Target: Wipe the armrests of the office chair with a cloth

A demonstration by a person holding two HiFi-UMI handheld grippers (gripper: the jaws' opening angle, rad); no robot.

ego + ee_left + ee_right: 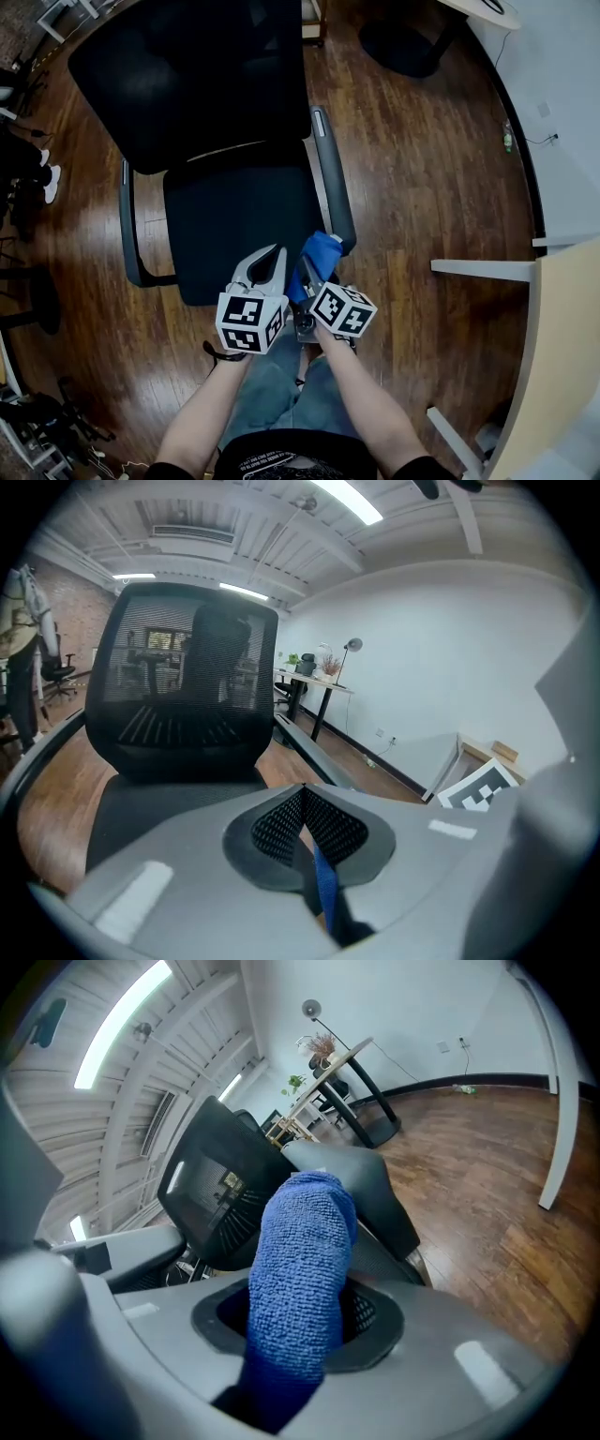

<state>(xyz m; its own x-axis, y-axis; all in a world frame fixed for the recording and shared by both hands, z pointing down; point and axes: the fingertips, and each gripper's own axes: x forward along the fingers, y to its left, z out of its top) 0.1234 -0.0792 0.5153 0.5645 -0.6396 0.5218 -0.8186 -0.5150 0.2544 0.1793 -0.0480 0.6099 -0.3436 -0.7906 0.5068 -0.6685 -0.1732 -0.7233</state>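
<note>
The black mesh-backed office chair (234, 216) stands on the brown wooden floor (422, 169), facing the person. Nothing holds it, so the biggest risk is probably that a firm push along an armrest turns or shifts the chair and the stroke slides off.

The long grey-and-black padded armrest (333, 178) on the person's right is narrow. A wipe that wanders sideways would likely drop off its edge toward the seat or the floor. The matching armrest (127, 220) on the far side of the seat is well away from both grippers. Reaching it means crossing the seat, where a trailing end of the cloth could catch.

The blue terry cloth (300, 1269) sits at the front end of the nearer armrest; I cannot tell whether it touches. The right gripper (305, 1312) pinches it between its fingers (370, 1316), with a thick roll standing out past the tips. If that roll drags hard on the pad, it may pull out of the grip or bunch up, so that hard finger meets the armrest.

The left gripper (298, 803) hovers over the seat's front edge, just beside the right one, its fingers (272, 832) pressed together. A thin blue sliver shows in their seam, and I cannot tell whether that is a cloth edge. If it is, the two grippers moving apart could tug the cloth loose.
</note>
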